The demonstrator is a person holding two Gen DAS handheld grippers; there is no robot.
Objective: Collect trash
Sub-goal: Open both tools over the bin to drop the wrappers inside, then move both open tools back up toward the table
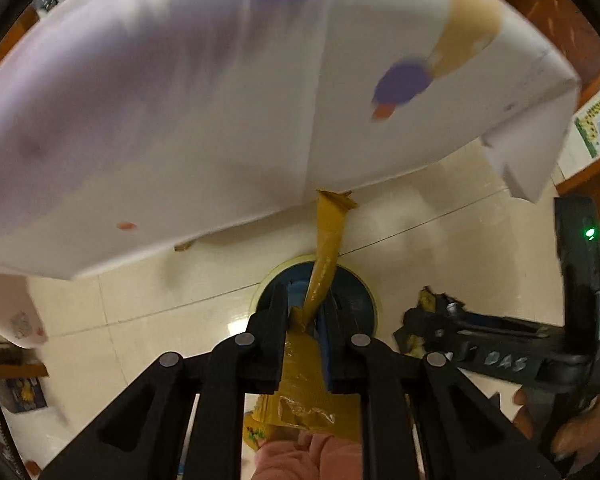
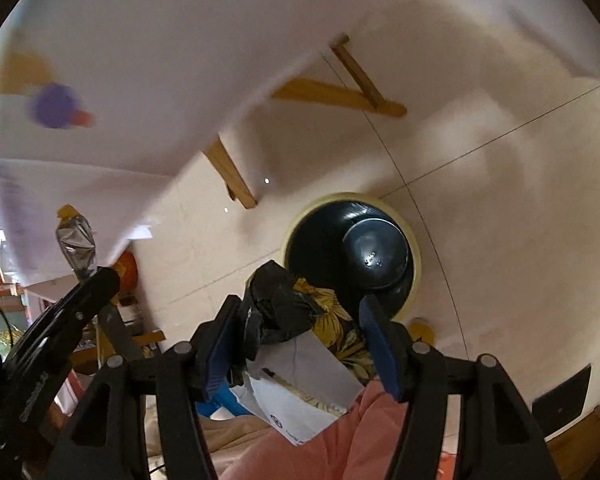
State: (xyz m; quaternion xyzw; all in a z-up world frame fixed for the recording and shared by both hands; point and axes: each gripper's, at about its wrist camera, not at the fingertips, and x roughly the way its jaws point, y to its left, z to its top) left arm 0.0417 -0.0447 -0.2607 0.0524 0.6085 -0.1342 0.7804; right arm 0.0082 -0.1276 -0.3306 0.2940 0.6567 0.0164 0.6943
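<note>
My left gripper [image 1: 305, 312] is shut on a long yellow-brown wrapper [image 1: 327, 240] and holds it over a round bin with a black liner [image 1: 356, 288] on the floor. My right gripper [image 2: 300, 332] holds a crumpled black and yellow floral wrapper [image 2: 284, 312] between its blue pads, just short of the bin [image 2: 324, 240]. The right gripper also shows in the left wrist view [image 1: 428, 320], with its wrapper. The left gripper shows in the right wrist view [image 2: 100, 276], with a silvery wrapper end [image 2: 76, 244] above it.
A white table [image 1: 180, 100] with a purple-capped bottle [image 1: 404, 84] on it hangs over the scene. Its wooden legs [image 2: 232, 176] stand on the cream tiled floor [image 1: 460, 232]. White paper [image 2: 300, 396] and pink cloth [image 2: 364, 432] lie below my right gripper.
</note>
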